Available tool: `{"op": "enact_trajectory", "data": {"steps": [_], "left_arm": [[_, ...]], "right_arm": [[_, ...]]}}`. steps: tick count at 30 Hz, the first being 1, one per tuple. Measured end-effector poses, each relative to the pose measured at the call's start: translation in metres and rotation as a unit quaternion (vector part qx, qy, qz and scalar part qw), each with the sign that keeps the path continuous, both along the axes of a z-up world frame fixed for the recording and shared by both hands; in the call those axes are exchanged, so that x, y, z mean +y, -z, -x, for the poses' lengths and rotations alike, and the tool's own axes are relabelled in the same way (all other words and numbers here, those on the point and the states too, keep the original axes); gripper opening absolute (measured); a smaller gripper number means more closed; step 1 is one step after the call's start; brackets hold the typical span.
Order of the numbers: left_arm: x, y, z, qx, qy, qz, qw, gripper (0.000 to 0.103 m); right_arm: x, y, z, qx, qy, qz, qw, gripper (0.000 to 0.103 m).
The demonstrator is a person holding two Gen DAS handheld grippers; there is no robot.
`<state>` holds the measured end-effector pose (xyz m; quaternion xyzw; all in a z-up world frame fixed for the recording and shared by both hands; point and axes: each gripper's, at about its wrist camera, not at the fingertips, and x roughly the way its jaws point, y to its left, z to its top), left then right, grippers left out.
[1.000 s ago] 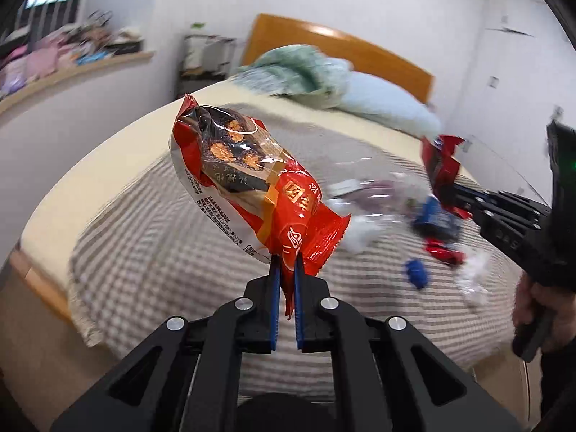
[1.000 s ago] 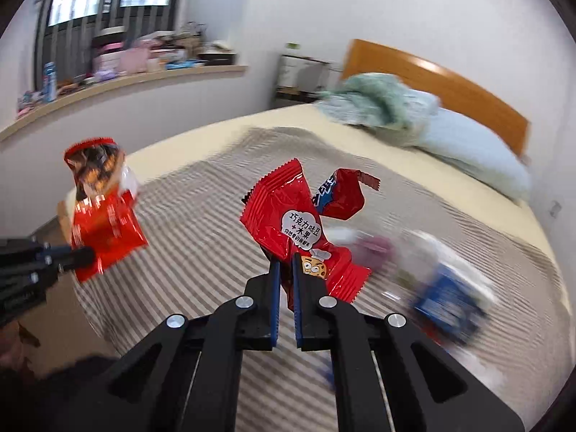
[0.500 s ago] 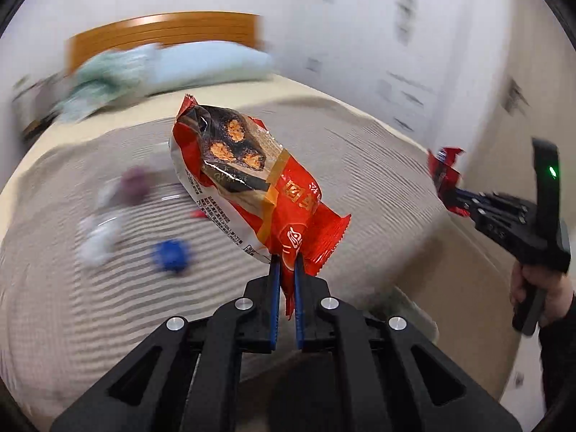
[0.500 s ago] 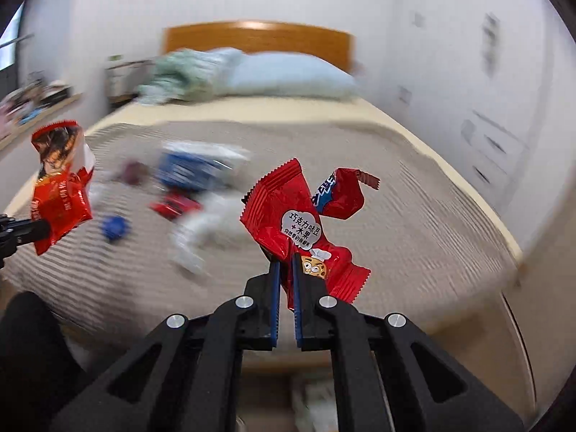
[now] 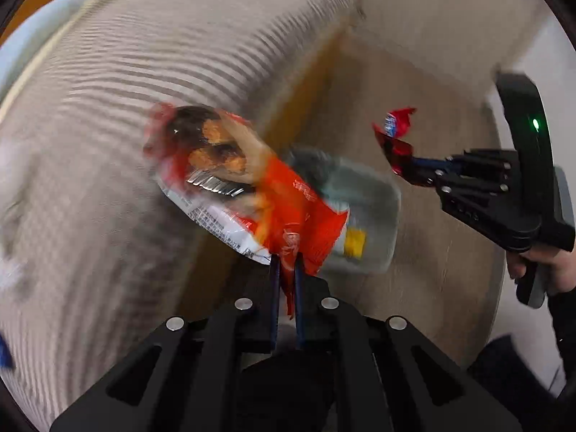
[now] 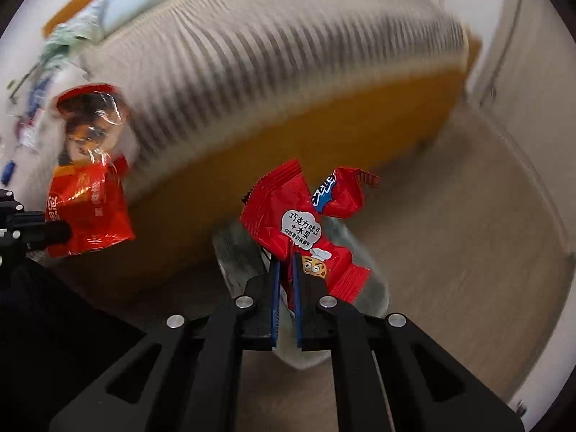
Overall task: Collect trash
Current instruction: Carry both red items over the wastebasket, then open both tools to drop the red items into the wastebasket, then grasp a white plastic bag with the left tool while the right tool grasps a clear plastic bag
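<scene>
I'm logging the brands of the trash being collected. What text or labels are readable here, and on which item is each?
"巧克力味豆 + 水果": white cloud label on the red cookie wrapper, pinched in the right gripper.
Smaller line beneath it: too small to read.
White-on-blue lettering at that wrapper's folded top: not legible.
Orange-red snack bag in the left gripper: print blurred, unreadable.
Yellow label on the clear bin: blurred.
</scene>
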<state>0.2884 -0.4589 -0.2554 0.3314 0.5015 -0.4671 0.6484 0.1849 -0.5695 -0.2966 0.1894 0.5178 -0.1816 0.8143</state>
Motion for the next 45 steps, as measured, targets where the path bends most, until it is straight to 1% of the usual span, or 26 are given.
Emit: {"op": "enact_trajectory", "data": {"steps": [1,3,4,9,10,13,14,15,16,17,18,20,21,22,23,24,25,26,28,30,32,34,37,39,42,45], "left_arm": [[-0.013,0.014,0.005,0.002,0.016,-0.017,0.9997,0.005],[-0.034,0.033,0.009,0.008,0.036,-0.038,0.9986,0.005],[-0.047,0.047,0.012,0.021,0.052,-0.052,0.9971,0.005],[-0.086,0.096,0.015,0.024,0.090,-0.101,0.9905,0.005],[-0.095,0.112,0.017,0.023,0.103,-0.109,0.9884,0.005],[-0.109,0.144,0.014,0.024,0.113,-0.127,0.9851,0.010],[-0.114,0.154,0.009,0.028,0.104,-0.128,0.9859,0.011],[-0.119,0.162,0.009,0.033,0.095,-0.130,0.9865,0.019],[-0.123,0.172,0.004,0.033,0.081,-0.137,0.9867,0.049],[-0.124,0.181,-0.006,0.024,0.065,-0.150,0.9862,0.059],[-0.120,0.185,-0.017,0.020,0.041,-0.158,0.9864,0.060],[-0.106,0.182,-0.031,0.048,0.010,-0.151,0.9873,0.060],[-0.099,0.178,-0.038,0.065,-0.007,-0.142,0.9876,0.060],[-0.095,0.178,-0.041,0.075,-0.013,-0.141,0.9870,0.060],[-0.094,0.178,-0.038,0.071,-0.009,-0.144,0.9870,0.060],[-0.092,0.175,-0.034,0.057,-0.004,-0.145,0.9878,0.060],[-0.094,0.170,-0.030,0.038,0.009,-0.141,0.9892,0.061],[-0.095,0.167,-0.024,0.028,0.026,-0.135,0.9901,0.063],[-0.095,0.159,-0.015,0.021,0.045,-0.127,0.9907,0.063],[-0.096,0.150,-0.017,0.030,0.036,-0.125,0.9911,0.063],[-0.090,0.145,-0.018,0.066,0.014,-0.122,0.9902,0.063],[-0.083,0.133,-0.019,0.081,-0.001,-0.109,0.9908,0.063],[-0.074,0.111,-0.017,0.082,-0.010,-0.087,0.9928,0.063],[-0.069,0.102,-0.012,0.078,-0.014,-0.076,0.9940,0.063],[-0.056,0.080,-0.004,0.080,-0.020,-0.047,0.9955,0.063],[-0.033,0.042,0.002,0.091,-0.034,0.020,0.9951,0.063]], "right_arm": [[-0.002,0.015,0.001,0.014,0.007,-0.007,1.000,0.007],[-0.005,0.035,0.004,0.028,0.022,-0.022,0.999,0.007],[-0.007,0.044,0.006,0.033,0.032,-0.032,0.998,0.007],[-0.023,0.080,0.015,0.051,0.065,-0.069,0.994,0.007],[-0.028,0.087,0.017,0.051,0.068,-0.074,0.994,0.007],[-0.036,0.099,0.018,0.050,0.075,-0.087,0.992,0.007],[-0.036,0.102,0.018,0.051,0.077,-0.089,0.992,0.007],[-0.036,0.105,0.015,0.052,0.078,-0.092,0.991,0.007],[-0.037,0.108,0.013,0.054,0.081,-0.095,0.991,0.007],[-0.038,0.111,0.014,0.057,0.086,-0.098,0.990,0.007],[-0.040,0.117,0.014,0.063,0.096,-0.104,0.988,0.008],[-0.046,0.125,0.014,0.071,0.110,-0.120,0.984,0.009],[-0.047,0.126,0.015,0.069,0.113,-0.127,0.983,0.012],[-0.048,0.130,0.013,0.072,0.115,-0.127,0.983,0.019],[-0.048,0.134,0.011,0.079,0.118,-0.125,0.982,0.043],[-0.050,0.135,0.010,0.089,0.127,-0.116,0.981,0.055],[-0.052,0.133,0.009,0.089,0.134,-0.110,0.981,0.063],[-0.053,0.130,0.010,0.084,0.141,-0.106,0.981,0.063],[-0.057,0.119,0.011,0.078,0.152,-0.097,0.980,0.063],[-0.058,0.110,0.012,0.077,0.151,-0.088,0.982,0.063],[-0.058,0.103,0.017,0.083,0.143,-0.080,0.983,0.063],[-0.057,0.098,0.021,0.091,0.139,-0.073,0.983,0.063],[-0.056,0.086,0.030,0.096,0.138,-0.062,0.984,0.063],[-0.053,0.075,0.038,0.097,0.139,-0.055,0.984,0.063],[-0.048,0.060,0.046,0.101,0.134,-0.035,0.985,0.063],[-0.041,0.039,0.054,0.103,0.125,-0.006,0.987,0.064]]}}
